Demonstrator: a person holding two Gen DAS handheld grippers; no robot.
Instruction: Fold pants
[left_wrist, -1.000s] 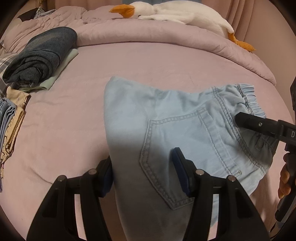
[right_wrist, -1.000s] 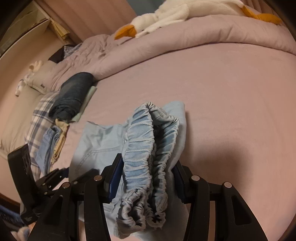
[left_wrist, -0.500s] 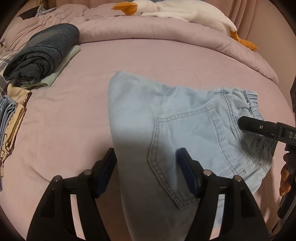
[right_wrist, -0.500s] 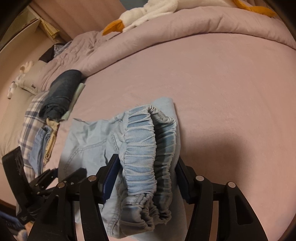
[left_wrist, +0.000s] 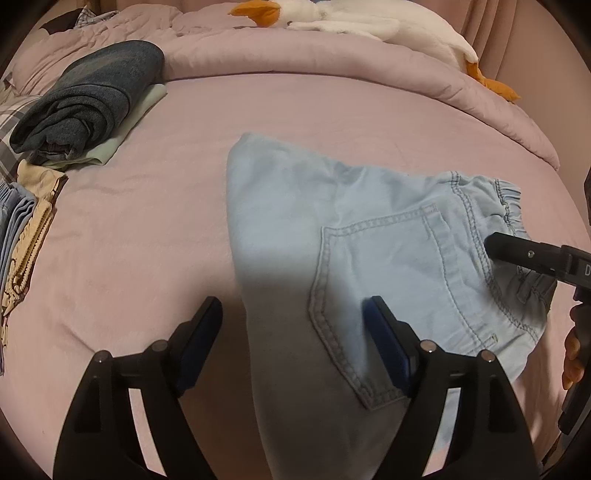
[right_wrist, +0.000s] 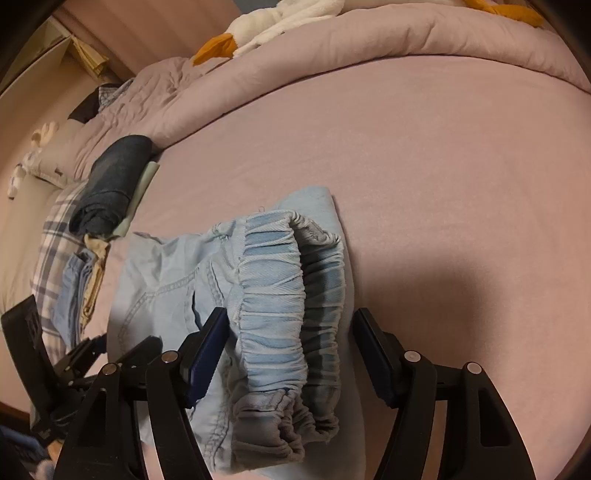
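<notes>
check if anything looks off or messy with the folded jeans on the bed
Nothing damaged or spilled. The light blue jeans lie folded on the pink bedsheet, but the elastic waistband is bunched and stands up in a hump. Both the left gripper and right gripper are opening, pads clear of the cloth.

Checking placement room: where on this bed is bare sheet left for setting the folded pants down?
Bare sheet lies between the light blue pants and the clothes pile, and between the pants and the rolled duvet. In the right wrist view, open sheet runs right of the waistband. The left edge is crowded with stacked clothes.
</notes>
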